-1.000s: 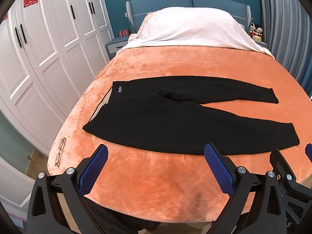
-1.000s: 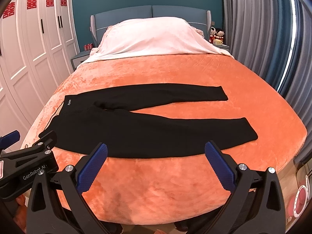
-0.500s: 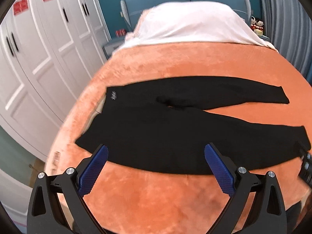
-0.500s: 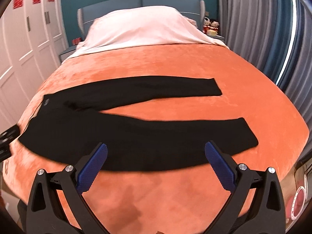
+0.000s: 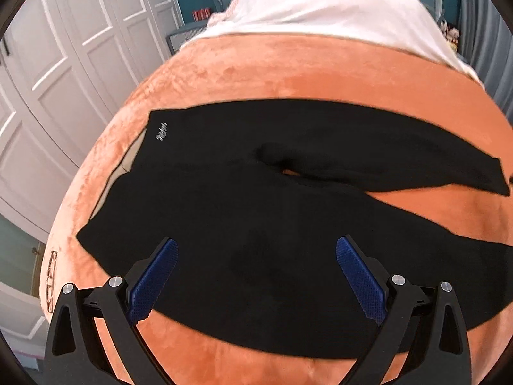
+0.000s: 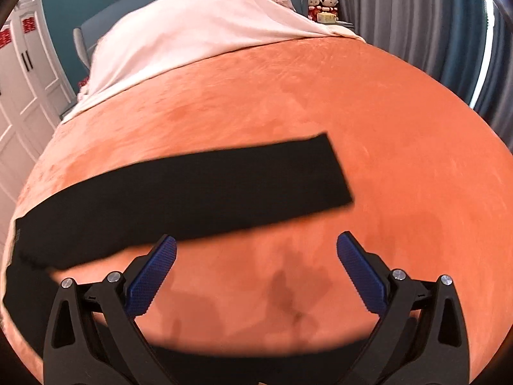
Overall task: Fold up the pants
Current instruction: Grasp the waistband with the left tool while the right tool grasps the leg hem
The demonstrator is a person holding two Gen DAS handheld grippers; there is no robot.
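Both grippers close in on the pants

The left gripper (image 5: 256,276) is lower and nearer than a second ago: its wide-spread blue pads (image 5: 154,280) now overlap the near leg and hip of the black pants (image 5: 256,208), where before they hung short of the fabric over the orange blanket (image 5: 288,67). The right gripper (image 6: 256,272) has swung right and dropped toward the leg ends; the far leg's cuff (image 6: 330,170) now fills its view, the near leg shows only as a dark strip at the bottom, and the left gripper is gone from its view.
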